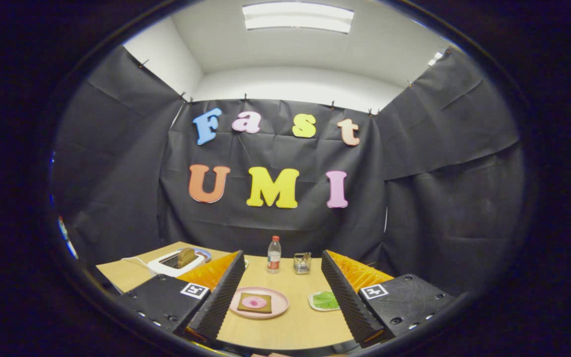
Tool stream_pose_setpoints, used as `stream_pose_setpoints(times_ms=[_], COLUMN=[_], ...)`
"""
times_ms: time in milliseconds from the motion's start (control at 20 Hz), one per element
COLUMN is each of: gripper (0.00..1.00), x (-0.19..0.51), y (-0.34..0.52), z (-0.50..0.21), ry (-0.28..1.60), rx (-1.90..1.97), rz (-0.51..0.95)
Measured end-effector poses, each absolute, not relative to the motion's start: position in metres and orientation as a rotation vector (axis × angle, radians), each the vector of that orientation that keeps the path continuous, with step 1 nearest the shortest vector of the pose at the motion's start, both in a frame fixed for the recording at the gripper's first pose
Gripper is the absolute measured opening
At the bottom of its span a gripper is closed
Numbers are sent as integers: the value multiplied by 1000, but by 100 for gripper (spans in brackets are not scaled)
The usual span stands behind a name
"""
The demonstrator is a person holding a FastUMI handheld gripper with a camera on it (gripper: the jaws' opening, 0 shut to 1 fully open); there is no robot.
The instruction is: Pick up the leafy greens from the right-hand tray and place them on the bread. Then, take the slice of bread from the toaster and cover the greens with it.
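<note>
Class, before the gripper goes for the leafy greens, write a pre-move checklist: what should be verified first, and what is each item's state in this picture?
1. Gripper fingers apart, nothing between them: ok.
2. Leafy greens lying on the small tray, beside one finger: ok.
3. Bread on the pink plate ahead, with a pink slice on top, ready for greens: ok.
4. Second bread slice standing up in the toaster: ok.
5. Bottle and small holder set back beyond plate and tray: ok.
6. Greens loose from the tray: cannot tell.
</note>
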State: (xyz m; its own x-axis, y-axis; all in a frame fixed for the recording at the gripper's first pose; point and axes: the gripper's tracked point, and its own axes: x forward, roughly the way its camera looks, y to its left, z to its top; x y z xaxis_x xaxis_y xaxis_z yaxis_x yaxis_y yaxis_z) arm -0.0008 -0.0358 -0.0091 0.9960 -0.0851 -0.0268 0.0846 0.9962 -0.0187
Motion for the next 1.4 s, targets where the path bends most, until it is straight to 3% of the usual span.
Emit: stream_pose_setpoints(times_ms=[350,1050,1400], gripper=[95,95,94], x=[41,180,230], y=[-69,-254,-285], z=[-53,-202,-274], ry=[161,538,748], rx=[26,-15,94], rz=[-33,-217,-190])
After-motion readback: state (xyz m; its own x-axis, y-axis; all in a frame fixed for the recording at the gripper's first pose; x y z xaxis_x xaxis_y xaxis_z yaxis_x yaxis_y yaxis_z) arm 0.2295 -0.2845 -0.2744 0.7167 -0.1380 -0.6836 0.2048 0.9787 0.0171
